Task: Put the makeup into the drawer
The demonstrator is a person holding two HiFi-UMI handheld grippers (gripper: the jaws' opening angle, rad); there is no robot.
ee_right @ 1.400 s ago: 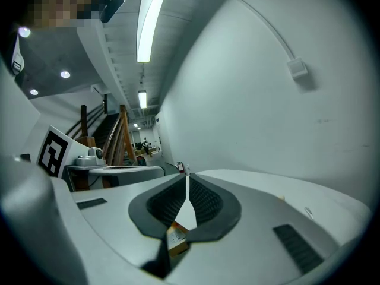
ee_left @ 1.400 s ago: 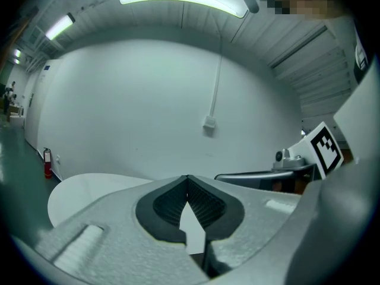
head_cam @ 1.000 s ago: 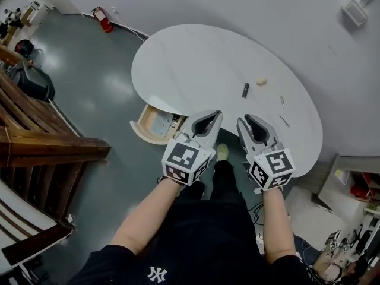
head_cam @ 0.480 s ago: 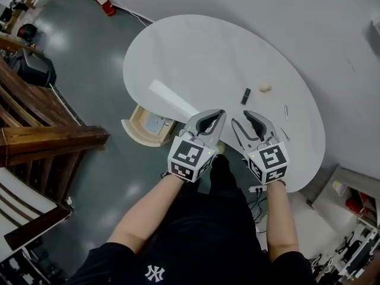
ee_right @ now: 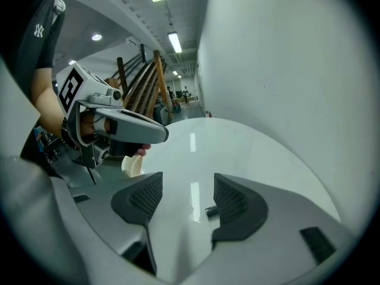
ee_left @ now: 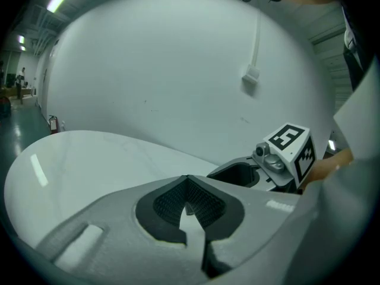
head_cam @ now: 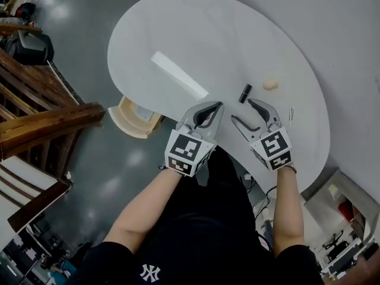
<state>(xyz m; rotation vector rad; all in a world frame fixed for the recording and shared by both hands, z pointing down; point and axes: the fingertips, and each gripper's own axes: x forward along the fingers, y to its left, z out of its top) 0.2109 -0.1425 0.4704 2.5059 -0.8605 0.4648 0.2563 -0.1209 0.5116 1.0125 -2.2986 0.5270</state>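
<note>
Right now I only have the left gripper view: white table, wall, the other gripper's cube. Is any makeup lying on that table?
Observer: Yes. The head view shows a black tube and a beige puff on the table, just past the right gripper.
Operator: Is that gripper holding anything?
Observer: No. Its fingers are opening and nothing is gripped between them.
Operator: And the drawer?
Observer: The drawer stands open, sticking out from under the table's edge, to the left of the left gripper.
</note>
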